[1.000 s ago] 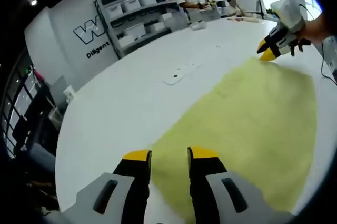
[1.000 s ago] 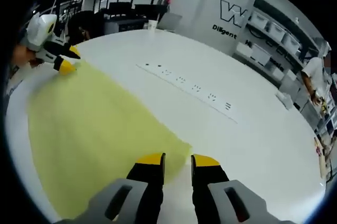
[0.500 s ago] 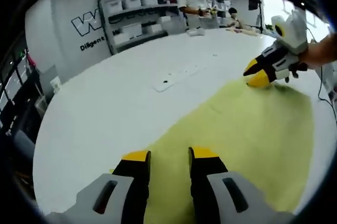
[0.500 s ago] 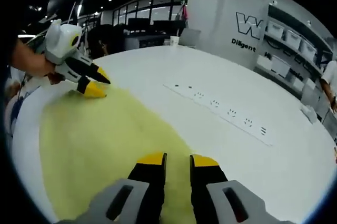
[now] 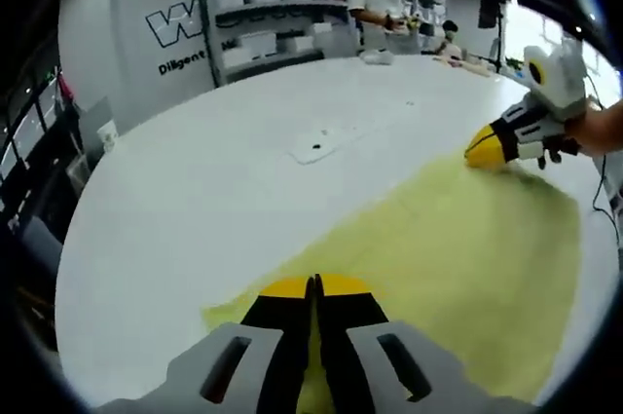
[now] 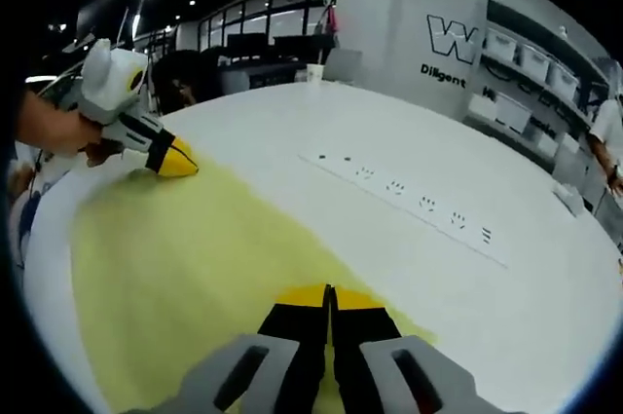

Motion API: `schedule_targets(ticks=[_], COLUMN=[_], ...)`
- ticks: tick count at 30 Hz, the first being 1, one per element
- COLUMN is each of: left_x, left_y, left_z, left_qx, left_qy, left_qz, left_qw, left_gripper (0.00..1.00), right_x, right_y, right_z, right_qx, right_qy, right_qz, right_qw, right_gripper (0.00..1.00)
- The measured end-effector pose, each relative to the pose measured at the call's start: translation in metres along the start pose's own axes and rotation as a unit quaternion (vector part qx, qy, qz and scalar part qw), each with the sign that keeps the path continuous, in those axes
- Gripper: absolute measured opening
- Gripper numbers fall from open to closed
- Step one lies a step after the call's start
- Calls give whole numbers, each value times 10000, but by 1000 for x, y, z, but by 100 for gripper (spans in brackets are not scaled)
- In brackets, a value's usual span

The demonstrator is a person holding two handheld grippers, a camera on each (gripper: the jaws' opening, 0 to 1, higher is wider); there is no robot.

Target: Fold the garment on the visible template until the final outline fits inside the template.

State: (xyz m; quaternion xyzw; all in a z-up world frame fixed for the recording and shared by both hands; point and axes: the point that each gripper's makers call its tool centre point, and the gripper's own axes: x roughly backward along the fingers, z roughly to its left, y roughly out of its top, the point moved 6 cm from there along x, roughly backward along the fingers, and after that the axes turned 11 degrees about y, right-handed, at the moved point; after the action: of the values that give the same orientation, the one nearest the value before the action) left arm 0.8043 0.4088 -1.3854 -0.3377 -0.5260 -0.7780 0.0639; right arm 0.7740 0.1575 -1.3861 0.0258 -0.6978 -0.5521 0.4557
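The yellow garment (image 5: 458, 248) is lying flat on the white table (image 5: 214, 170). The left gripper (image 5: 313, 287) is pinching one far corner of it, jaws closed on the cloth, and the right gripper (image 6: 328, 295) is clamping the other corner. To fold well, I reckon both should be lifting together, keeping the edge taut and level.

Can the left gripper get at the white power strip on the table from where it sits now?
Probably not yet: the left gripper is shut on the yellow garment. The white power strip lies beyond, across bare white table.
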Motion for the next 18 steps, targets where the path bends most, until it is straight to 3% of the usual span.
schedule_targets(ticks=[5, 8, 9, 11, 12, 14, 18], left_x=[1, -1, -1, -2, -1, 1, 5], left_y=[11, 7, 7, 6, 7, 9, 11], left_z=[6, 4, 4, 4, 4, 3, 2], left_qx=[83, 22, -17, -2, -13, -19, 9], left_qy=[126, 120, 119, 129, 130, 146, 153], left_qz=[-192, -125, -136, -123, -139, -170, -216], left_qw=[9997, 9998, 9998, 9998, 9998, 9997, 9996], left_gripper=[0, 0, 0, 0, 0, 0, 0], right_x=[-1, -14, -15, -21, -24, -27, -29], right_y=[7, 7, 7, 8, 7, 2, 5], right_z=[-2, 9, 10, 17, 19, 17, 19], right_qx=[-26, -296, -223, -80, -30, 130, 20], right_qy=[0, 320, 269, 270, 273, 207, 185], right_qz=[-213, -241, -248, -279, -205, 37, -28], right_qw=[9998, 9988, 9991, 9992, 9994, 9997, 9998], right_gripper=[0, 0, 5, 23, 24, 14, 1])
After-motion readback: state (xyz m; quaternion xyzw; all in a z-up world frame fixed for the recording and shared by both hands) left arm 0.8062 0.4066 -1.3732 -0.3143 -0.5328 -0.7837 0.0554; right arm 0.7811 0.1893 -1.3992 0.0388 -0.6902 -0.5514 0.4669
